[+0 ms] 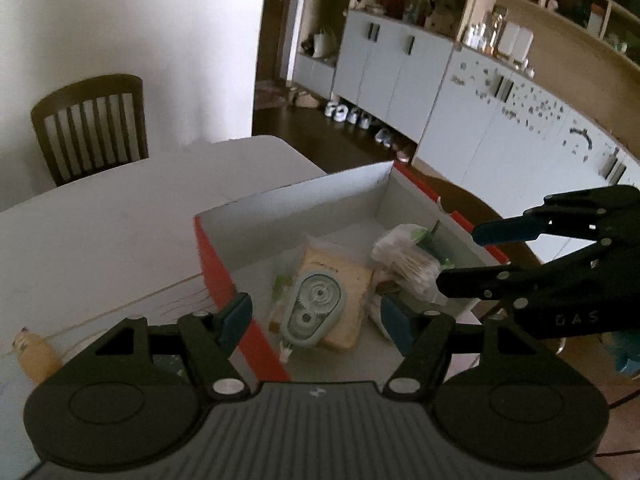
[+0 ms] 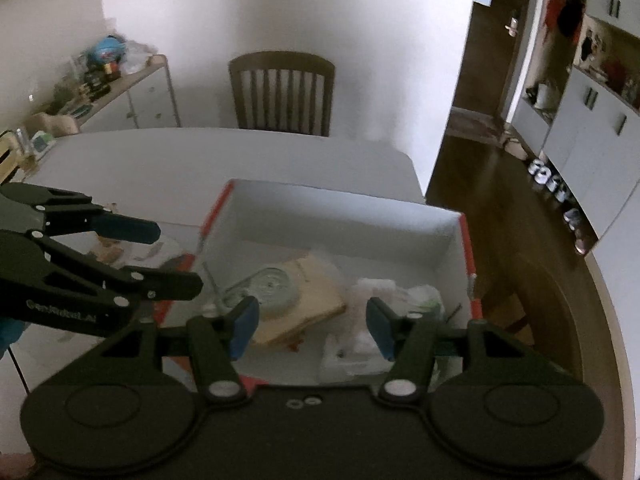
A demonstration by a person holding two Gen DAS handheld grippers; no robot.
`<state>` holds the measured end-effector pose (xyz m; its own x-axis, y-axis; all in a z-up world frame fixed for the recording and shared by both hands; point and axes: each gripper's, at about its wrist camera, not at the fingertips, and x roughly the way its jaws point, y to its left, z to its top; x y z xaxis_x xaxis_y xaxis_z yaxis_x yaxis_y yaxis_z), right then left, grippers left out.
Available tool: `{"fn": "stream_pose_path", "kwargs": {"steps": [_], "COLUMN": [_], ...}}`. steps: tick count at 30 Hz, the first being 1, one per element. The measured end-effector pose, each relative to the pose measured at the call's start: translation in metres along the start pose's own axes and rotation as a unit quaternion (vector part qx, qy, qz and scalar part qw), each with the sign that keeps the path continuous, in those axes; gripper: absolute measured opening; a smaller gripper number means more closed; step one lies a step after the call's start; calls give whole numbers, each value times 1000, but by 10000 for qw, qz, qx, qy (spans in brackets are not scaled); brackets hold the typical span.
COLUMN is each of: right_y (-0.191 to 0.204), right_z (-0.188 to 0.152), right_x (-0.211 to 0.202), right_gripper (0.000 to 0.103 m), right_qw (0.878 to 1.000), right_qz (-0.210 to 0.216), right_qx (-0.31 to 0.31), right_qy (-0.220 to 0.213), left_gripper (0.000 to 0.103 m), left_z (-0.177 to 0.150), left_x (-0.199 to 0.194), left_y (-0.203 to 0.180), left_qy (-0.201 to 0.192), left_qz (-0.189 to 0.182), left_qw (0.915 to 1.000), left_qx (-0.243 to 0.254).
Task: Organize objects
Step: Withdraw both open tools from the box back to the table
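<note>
Cardboard box (image 1: pixel 224 280) with red outer walls and a white inside sits on the white table (image 1: pixel 100 220), filling the centre of both wrist views. In the left wrist view the left gripper (image 1: pixel 316 320) hangs above the box in the lower middle of the frame, its blue-padded jaws spread with nothing between them; one pad lies over the box's red left wall, the other over the box's contents. Between those pads, on the box floor, a pale green tape dispenser (image 1: pixel 314 308) with visible gears lies on top of a tan flat packet (image 1: pixel 352 280). To the right of these, a clear bag of cotton swabs (image 1: pixel 404 264) rests against the right wall. The right gripper (image 1: pixel 456 258) enters from the right edge of this frame, over the box's right rim, jaws apart and empty. In the right wrist view the same gripper (image 2: pixel 312 326) sits low centre with jaws spread above the box (image 2: pixel 464 264), holding nothing, and a white plastic bag (image 2: pixel 356 356) lies just below its pads. A dark wooden chair (image 2: pixel 282 92) stands behind the table at upper centre. A small tan bottle (image 1: pixel 34 356) lies on the table at the lower left of the left wrist view.
</note>
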<state>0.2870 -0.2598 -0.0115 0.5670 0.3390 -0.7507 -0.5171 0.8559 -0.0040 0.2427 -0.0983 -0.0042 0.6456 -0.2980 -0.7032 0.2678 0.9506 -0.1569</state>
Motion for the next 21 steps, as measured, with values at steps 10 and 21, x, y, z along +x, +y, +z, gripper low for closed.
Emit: {"fn": "stream_pose_path", "kwargs": {"steps": [10,21], "right_y": [51,111], "right_z": [9,17], "right_x": [-2,12], "right_gripper": [64,73], "right_qw": [9997,9992], "right_qz": [82,222], "right_qx": [-228,-324], "right_qy": [-42,-38], "left_gripper": [77,81], "left_z": [-19,-47], "left_x": [-56,-93], "left_y": [44,116], "left_qy": [-390,-444], "left_qz": [240,569], "left_qw": [9987,9966], "left_qx": [-228,-404]}}
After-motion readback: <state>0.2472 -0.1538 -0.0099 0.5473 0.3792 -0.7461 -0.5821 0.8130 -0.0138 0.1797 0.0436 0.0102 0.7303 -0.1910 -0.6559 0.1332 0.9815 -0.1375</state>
